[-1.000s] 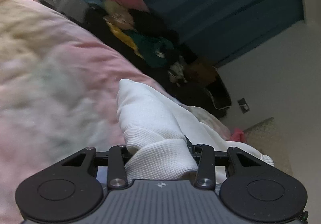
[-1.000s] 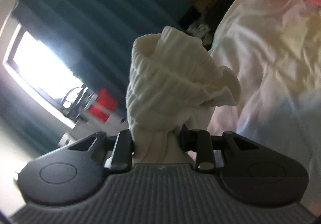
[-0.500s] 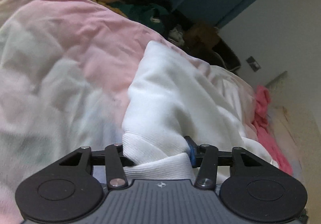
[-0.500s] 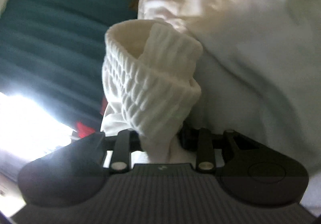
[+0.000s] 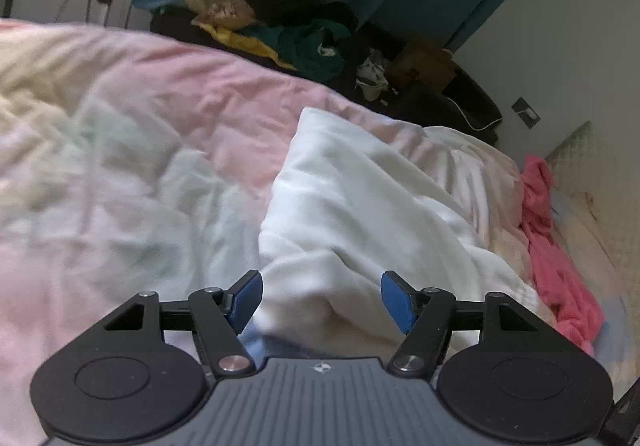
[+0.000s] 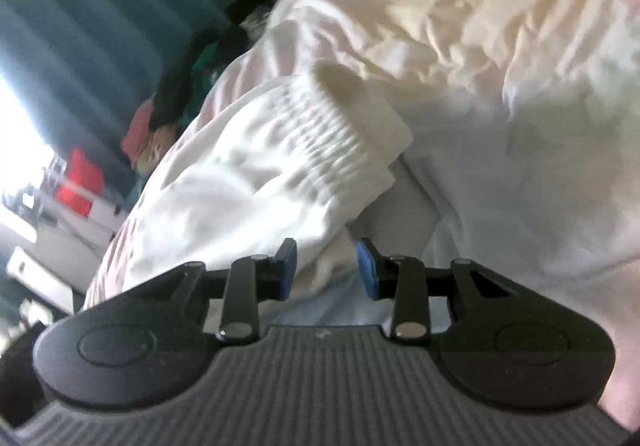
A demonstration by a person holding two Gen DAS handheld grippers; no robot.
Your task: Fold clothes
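Lying crumpled on the pastel pink and pale quilted bedcover [image 5: 152, 134], the white fleece garment with ribbed cuffs [image 5: 360, 198] is seen from 12 to 3 o'clock of the left gripper [image 5: 322, 300], whose blue-padded jaws are opening wide with a fold of the cloth between them, untouched by the pads. The right gripper [image 6: 326, 272] is opening too, at a narrower gap, with white cloth between its pads and the ribbed cuff [image 6: 344, 134] at 12 o'clock. A pink crumpled cloth [image 5: 556, 258] is seen at 3 o'clock.

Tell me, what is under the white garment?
The white garment lies on the pink and pale bedcover, which shows all around it. A pink cloth lies beside it. Anything directly beneath it is covered.
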